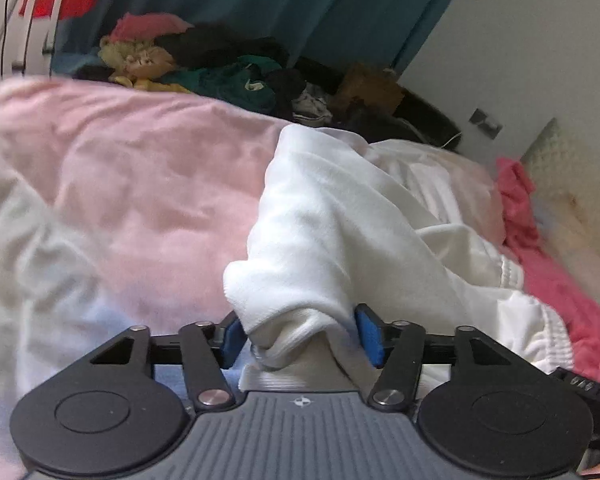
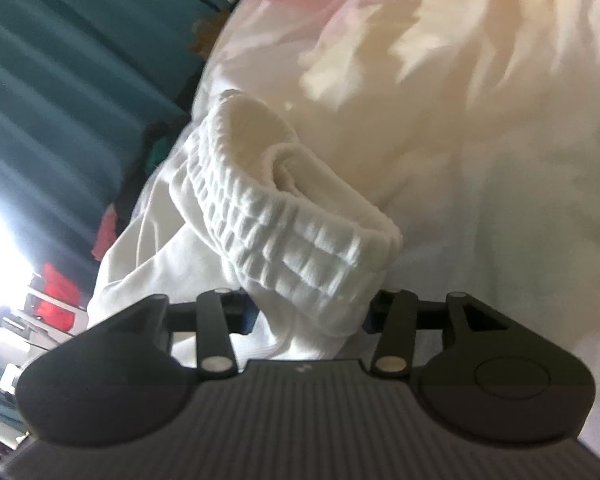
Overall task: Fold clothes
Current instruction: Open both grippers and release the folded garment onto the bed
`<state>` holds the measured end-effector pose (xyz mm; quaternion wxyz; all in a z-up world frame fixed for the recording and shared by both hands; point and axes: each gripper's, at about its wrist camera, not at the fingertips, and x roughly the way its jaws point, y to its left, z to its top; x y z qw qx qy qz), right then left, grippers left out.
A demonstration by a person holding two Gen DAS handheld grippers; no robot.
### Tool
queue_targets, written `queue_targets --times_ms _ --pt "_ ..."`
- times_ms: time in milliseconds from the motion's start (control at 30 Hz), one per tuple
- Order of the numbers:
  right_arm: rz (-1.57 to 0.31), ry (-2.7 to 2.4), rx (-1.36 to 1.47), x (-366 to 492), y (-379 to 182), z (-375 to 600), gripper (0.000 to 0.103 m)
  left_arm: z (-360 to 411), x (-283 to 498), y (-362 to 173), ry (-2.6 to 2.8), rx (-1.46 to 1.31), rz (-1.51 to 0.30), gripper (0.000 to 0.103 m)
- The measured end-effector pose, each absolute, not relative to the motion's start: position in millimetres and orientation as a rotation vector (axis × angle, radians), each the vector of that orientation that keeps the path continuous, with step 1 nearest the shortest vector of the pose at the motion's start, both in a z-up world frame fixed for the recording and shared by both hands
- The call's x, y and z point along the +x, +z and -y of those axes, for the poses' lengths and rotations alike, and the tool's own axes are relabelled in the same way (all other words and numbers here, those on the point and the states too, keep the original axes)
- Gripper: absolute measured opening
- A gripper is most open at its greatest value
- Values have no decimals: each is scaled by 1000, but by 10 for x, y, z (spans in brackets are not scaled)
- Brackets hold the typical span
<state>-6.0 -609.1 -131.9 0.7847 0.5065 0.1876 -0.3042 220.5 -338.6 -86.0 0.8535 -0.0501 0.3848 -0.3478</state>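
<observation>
My left tool point(image 1: 300, 338) has a bunched fold of the white garment point(image 1: 340, 216) between its blue pads point(image 1: 369, 334). The cloth fills the gap and lies against both pads, but I cannot tell whether they press on it or merely flank it. The garment's soft fleece runs away from the tool in a thick ridge across the bed, lying over a pale pink blanket point(image 1: 132, 168). A brighter pink cloth point(image 1: 540, 264) is crumpled along the garment's far right edge.

My right tool point(image 2: 306, 314) has the garment's ribbed elastic band point(image 2: 284, 220) between its fingers. The band curls in a loop just ahead of the tool, and its near end drops into the gap. The right pad is hidden by cloth, so I cannot tell there either whether the tool grips or stands slack. The rest of the white garment point(image 2: 460, 100) spreads beyond it, rumpled.

Behind the bed, in the left view, sits a heap of mixed clothes point(image 1: 204, 68) before a teal curtain point(image 1: 320, 4).
</observation>
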Motion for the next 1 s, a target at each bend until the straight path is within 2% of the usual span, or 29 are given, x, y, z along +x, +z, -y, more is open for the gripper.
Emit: queue_targets --times_ms 167,600,667,733,833,1000 --pt "-510 -698 1184 -243 -974 5935 50 3260 1953 -464 -703 -14 -763 63" --pt "-491 -558 756 -806 496 5069 51 2674 781 975 -760 115 -513 71" --pt "-491 -529 695 -932 686 4898 61 2555 596 1110 -771 130 -483 82" --pt "-472 -494 657 -1056 841 4730 87 2437 409 1224 -771 146 -460 86" --pt "-430 -453 618 -1274 1068 4478 85 2241 138 1361 -782 144 -428 101" --pt "-378 -427 510 -1561 1277 4030 85 1935 -250 1466 -794 119 -382 103"
